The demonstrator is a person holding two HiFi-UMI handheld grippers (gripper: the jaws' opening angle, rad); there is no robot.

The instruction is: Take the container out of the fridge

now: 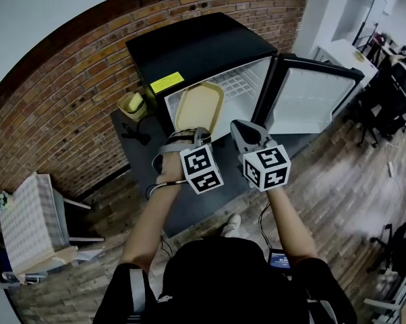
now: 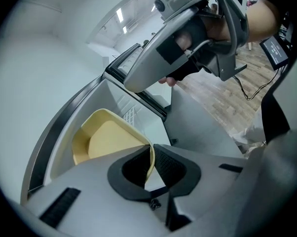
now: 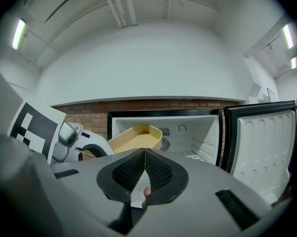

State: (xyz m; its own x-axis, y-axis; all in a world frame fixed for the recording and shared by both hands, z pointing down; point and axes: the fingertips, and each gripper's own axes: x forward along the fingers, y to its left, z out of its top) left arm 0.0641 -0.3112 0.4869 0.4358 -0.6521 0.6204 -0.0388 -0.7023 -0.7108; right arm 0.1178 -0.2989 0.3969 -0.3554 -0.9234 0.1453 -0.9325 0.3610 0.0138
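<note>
Left claw [image 2: 151, 156] clamped on yellow container [image 2: 111, 142] rim; right claw [image 3: 145, 156] pressed together, empty, facing open fridge [image 3: 198, 132].

Fridge door [image 1: 311, 100] stands wide; the container [image 1: 198, 106] blocks the opening's left half.

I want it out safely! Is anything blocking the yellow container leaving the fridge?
Nothing visible does. The left gripper pinches the yellow container's rim at the fridge opening; the door stands wide open, with the right gripper beside it.
</note>
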